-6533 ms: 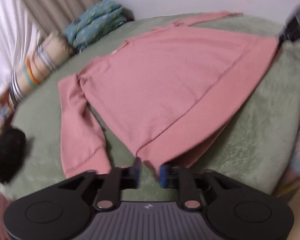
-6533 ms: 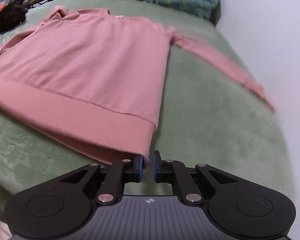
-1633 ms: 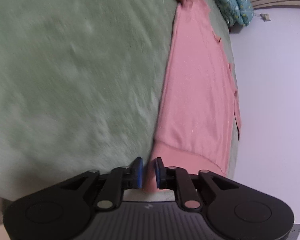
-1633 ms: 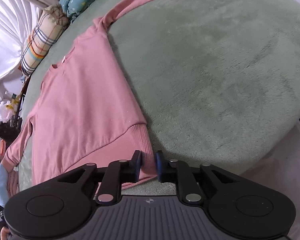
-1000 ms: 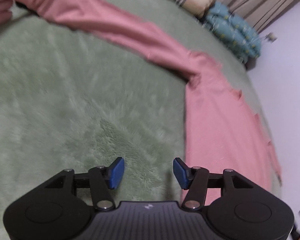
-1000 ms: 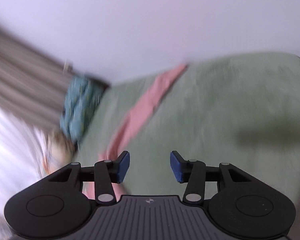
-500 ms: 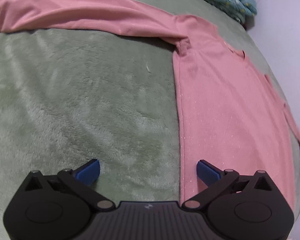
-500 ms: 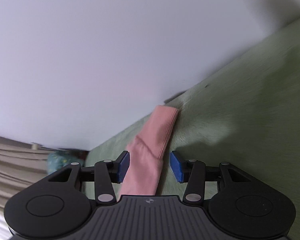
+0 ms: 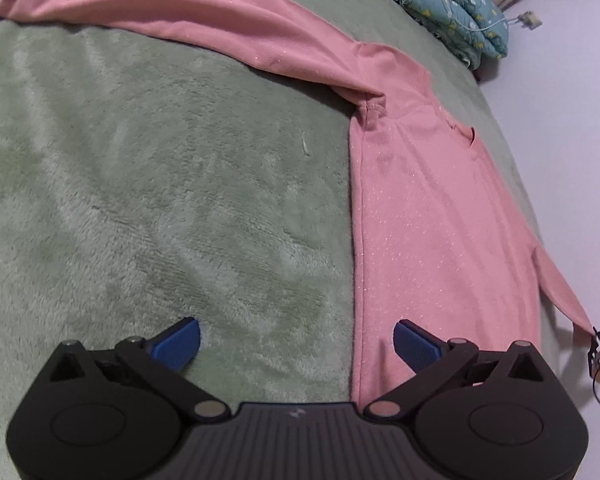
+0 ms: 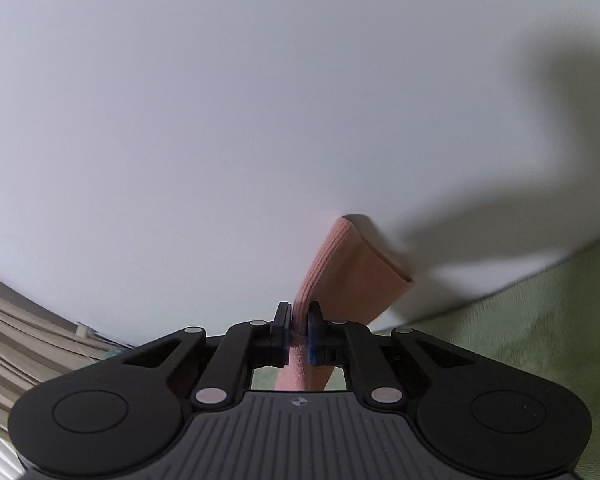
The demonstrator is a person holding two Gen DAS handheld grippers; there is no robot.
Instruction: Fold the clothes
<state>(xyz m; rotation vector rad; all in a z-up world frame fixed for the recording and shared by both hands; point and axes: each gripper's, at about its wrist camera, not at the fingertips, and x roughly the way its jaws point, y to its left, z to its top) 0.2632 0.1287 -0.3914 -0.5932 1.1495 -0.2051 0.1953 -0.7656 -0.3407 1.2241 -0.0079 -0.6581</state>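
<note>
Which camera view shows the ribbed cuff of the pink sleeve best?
The right wrist view: the ribbed cuff stands up close beyond the right tool, which pinches the sleeve below it. In the left wrist view the sleeve only reaches the frame's right edge.

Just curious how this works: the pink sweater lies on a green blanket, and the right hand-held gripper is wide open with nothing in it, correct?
Not quite. The right hand-held gripper is shut on the sweater's sleeve cuff, as the right wrist view shows. The pink sweater does lie on the green blanket.

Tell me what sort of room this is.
Most likely a bedroom: a green plush blanket covers a bed-like surface, a folded teal quilt sits at its far end, and a pink sweater lies spread for folding.
</note>
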